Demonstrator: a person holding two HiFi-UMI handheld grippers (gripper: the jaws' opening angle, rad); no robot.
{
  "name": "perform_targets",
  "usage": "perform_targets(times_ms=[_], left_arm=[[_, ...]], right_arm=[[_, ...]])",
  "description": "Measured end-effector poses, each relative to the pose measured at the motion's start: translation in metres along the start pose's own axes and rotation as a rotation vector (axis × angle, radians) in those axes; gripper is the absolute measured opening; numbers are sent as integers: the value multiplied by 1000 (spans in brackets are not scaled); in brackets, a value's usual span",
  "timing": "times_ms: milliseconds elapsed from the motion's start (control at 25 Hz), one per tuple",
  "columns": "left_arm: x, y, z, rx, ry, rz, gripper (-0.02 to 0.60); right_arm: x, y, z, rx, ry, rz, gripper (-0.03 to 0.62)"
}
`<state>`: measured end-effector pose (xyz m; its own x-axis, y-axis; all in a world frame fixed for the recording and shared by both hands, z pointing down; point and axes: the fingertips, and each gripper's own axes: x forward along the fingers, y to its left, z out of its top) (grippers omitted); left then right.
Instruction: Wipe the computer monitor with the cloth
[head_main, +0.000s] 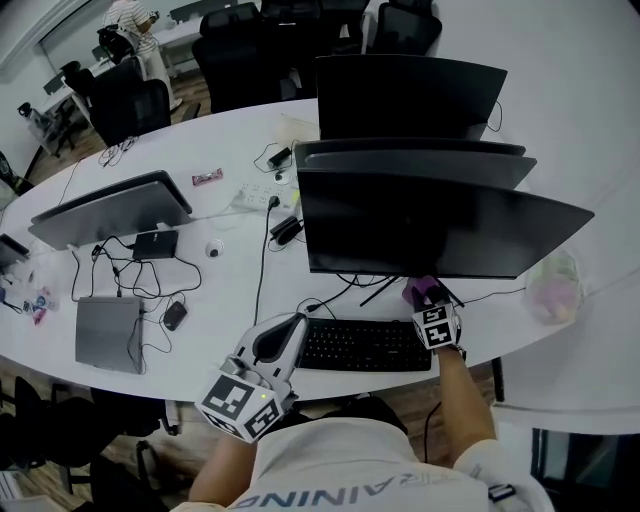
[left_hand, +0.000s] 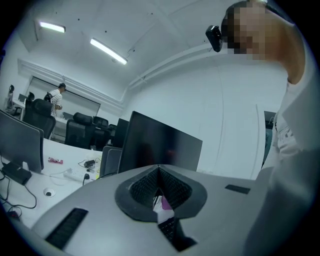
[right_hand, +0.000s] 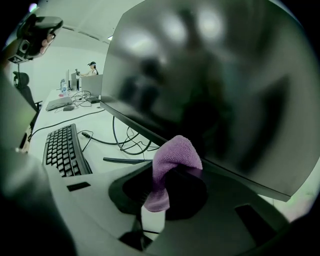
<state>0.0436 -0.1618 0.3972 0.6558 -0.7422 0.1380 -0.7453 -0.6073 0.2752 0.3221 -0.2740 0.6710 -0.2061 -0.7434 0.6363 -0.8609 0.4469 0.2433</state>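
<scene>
The black monitor (head_main: 440, 225) stands at the middle of the white desk, screen dark. My right gripper (head_main: 426, 294) sits just under the monitor's lower edge, shut on a purple cloth (head_main: 420, 291). In the right gripper view the cloth (right_hand: 171, 159) bulges up out of the jaws of the right gripper (right_hand: 167, 184), close below the screen (right_hand: 210, 85). My left gripper (head_main: 291, 326) hovers at the left end of the black keyboard (head_main: 365, 346). It is shut and holds nothing (left_hand: 159, 189), and it points toward the monitor (left_hand: 160, 144).
More monitors (head_main: 405, 95) stand behind the near one. Another monitor (head_main: 110, 210), a grey laptop (head_main: 108, 332), a power strip (head_main: 258, 195) and loose cables lie at the left. A plastic bag (head_main: 553, 285) sits at the right. Office chairs and a person (head_main: 135, 30) are at the back.
</scene>
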Motion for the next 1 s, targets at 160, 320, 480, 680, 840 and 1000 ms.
perform_targets(times_ms=[160,320,480,680,840,1000], left_arm=[[-10,12,3,-6,-8,7,5],[-19,22,6,-14,-14,12,5],[-30,35,5,-19,-14,20,5],[-42,48,5,-28,-18,31,5],[-55,60,6,-37,-20,45,5],[-68,70,8,-33,-23,52,5]], right_arm=[[6,21,12,-24,0,23,55],[11,40,22,-31,6,41,55],[16,57,31,-25,24,46,55],[24,78,44,-27,22,60,55],[27,100,58,-30,22,81,55],[34,114,66,-52,16,83,55]])
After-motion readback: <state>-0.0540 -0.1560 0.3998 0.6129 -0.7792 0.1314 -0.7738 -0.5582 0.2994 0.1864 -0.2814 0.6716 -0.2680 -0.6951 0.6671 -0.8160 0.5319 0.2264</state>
